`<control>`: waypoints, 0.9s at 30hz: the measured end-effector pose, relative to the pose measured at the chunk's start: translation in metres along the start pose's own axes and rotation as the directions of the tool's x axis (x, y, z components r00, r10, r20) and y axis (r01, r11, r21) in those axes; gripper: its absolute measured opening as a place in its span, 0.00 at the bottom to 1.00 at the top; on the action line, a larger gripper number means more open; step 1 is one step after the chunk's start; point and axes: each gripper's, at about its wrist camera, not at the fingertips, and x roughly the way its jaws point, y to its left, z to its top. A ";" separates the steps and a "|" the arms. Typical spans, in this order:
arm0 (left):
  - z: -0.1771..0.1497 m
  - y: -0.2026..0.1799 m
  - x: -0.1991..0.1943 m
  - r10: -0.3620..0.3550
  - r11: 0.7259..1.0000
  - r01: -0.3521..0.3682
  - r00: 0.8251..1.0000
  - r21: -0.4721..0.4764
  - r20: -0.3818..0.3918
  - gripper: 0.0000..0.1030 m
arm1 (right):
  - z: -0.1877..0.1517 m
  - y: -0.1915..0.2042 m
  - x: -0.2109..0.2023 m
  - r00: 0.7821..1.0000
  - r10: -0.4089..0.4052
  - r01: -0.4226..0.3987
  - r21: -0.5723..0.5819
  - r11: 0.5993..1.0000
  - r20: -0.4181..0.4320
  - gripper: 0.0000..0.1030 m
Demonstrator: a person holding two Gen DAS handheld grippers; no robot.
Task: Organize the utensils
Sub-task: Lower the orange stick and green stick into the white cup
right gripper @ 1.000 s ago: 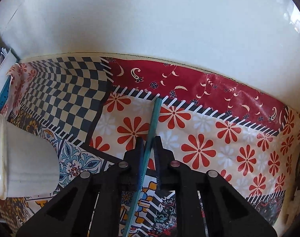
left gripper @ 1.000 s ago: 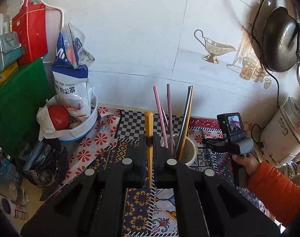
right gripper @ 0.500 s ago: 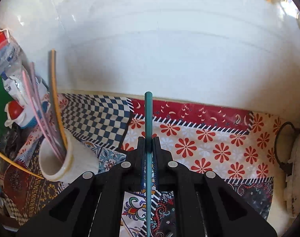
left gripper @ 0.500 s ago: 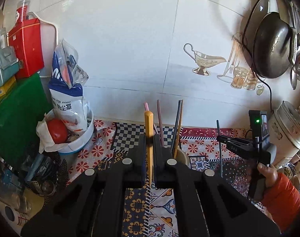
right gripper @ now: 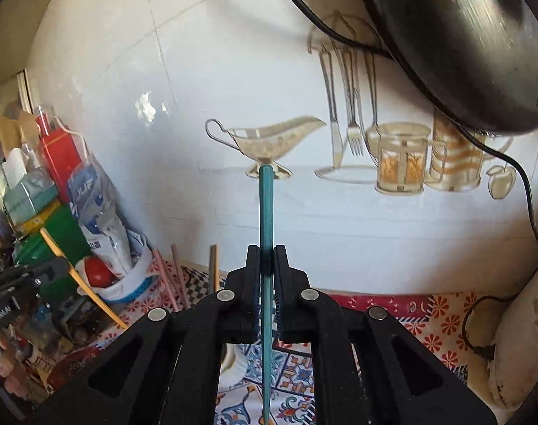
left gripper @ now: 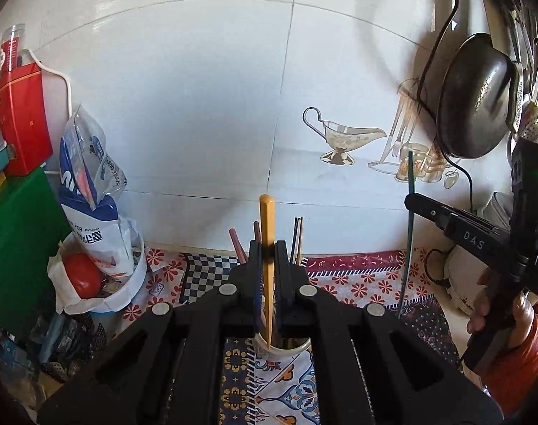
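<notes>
My left gripper (left gripper: 267,248) is shut on a yellow chopstick (left gripper: 267,219), held upright with its lower tip over the white cup (left gripper: 282,349). The cup stands on the patterned cloth and holds pink, dark and tan chopsticks (left gripper: 297,237). My right gripper (right gripper: 267,253) is shut on a teal chopstick (right gripper: 266,209), held upright and raised above the cloth. In the left wrist view the right gripper (left gripper: 410,200) is at the right with the teal chopstick (left gripper: 410,184) standing up. In the right wrist view the cup (right gripper: 233,364) is low, partly hidden behind my fingers.
A white bowl (left gripper: 127,290) with a tomato and a blue-white bag stands at the left, with green and red boxes (left gripper: 21,120) behind. A dark pan (left gripper: 474,95) hangs on the tiled wall at right. A white rice cooker (right gripper: 517,347) stands at the far right.
Both grippers rose and tilted upward with their chopsticks. The left gripper moved over the cup, which now sits under its fingers. The right gripper lifted the teal chopstick off the cloth.
</notes>
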 end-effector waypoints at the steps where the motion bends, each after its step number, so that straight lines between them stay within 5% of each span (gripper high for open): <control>1: 0.002 -0.001 0.001 -0.009 1.000 0.009 1.000 -0.001 -0.001 0.04 | 0.003 0.006 0.000 1.000 0.014 -0.014 -0.001 1.000 0.015 0.06; 19: 0.000 0.006 0.035 -0.032 0.999 0.031 0.999 -0.036 -0.039 0.04 | 0.001 0.061 0.067 0.993 0.073 -0.071 -0.027 0.997 0.088 0.06; 27: -0.018 0.015 0.062 -0.047 0.997 0.039 0.992 -0.069 -0.116 0.04 | -0.029 0.058 0.100 0.998 0.069 -0.069 -0.047 0.997 0.005 0.06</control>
